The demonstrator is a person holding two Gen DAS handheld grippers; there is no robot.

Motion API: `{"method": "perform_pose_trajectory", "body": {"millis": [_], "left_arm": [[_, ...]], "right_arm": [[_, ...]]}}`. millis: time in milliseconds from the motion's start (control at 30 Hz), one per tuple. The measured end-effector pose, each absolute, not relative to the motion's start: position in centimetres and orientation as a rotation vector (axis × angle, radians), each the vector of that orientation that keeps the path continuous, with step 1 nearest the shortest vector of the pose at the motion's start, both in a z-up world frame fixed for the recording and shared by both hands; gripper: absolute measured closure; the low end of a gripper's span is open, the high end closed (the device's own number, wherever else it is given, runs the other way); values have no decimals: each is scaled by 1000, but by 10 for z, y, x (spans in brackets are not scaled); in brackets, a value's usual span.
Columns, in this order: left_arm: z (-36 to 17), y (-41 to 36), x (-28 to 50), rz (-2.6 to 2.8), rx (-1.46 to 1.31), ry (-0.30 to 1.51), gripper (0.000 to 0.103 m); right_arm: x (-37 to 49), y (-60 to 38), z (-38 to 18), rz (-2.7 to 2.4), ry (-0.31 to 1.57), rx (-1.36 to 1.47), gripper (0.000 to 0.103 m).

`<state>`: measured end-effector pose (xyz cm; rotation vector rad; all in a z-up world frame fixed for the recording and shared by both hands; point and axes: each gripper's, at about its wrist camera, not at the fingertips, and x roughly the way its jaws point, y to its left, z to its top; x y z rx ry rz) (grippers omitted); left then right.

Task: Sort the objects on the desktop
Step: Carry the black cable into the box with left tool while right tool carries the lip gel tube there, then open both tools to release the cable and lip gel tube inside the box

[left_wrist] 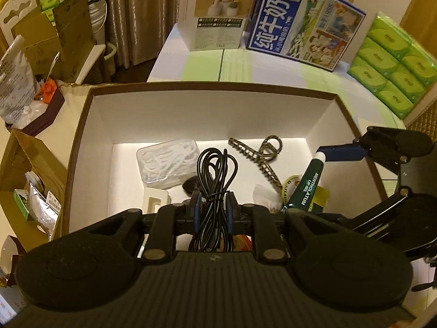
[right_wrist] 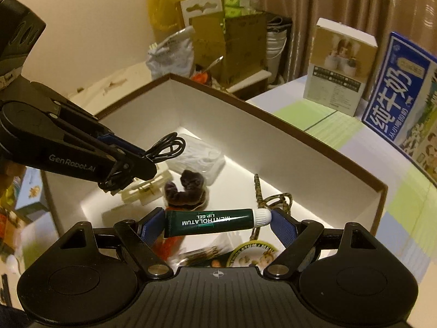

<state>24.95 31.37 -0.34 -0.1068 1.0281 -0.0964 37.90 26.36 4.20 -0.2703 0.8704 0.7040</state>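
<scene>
Left jaws: clenching the coiled black cable (left_wrist: pixel 214 175) in the left gripper (left_wrist: pixel 213 205), hovering over the box (left_wrist: pixel 213 89).
Right jaws: spanning wide, gripping the lip gel tube (right_wrist: pixel 215 222) end to end in the right gripper (right_wrist: pixel 217 222), also over the box.
Done: floss pick case (left_wrist: pixel 166 164), hair claw (left_wrist: pixel 255 158), dark scrunchie (right_wrist: pixel 185 191) already lying inside.
Left: releasing cable and tube into the box.
Hidden: near box floor blocked by gripper bodies; round printed item (right_wrist: pixel 251 255) possibly a tape roll.
</scene>
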Motion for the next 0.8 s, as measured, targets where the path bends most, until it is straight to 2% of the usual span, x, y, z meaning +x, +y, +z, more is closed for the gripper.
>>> {"method": "perform_pose_trajectory", "body": {"millis": [500,800], "left_arm": [[-46,327,282,-68,-218,1155,89],[-48,328,290,-36,-175,1145,87]], "right_arm": [[402,278,22,713,928,-332,22],[409,283,13,719,950,-327,22]]}}
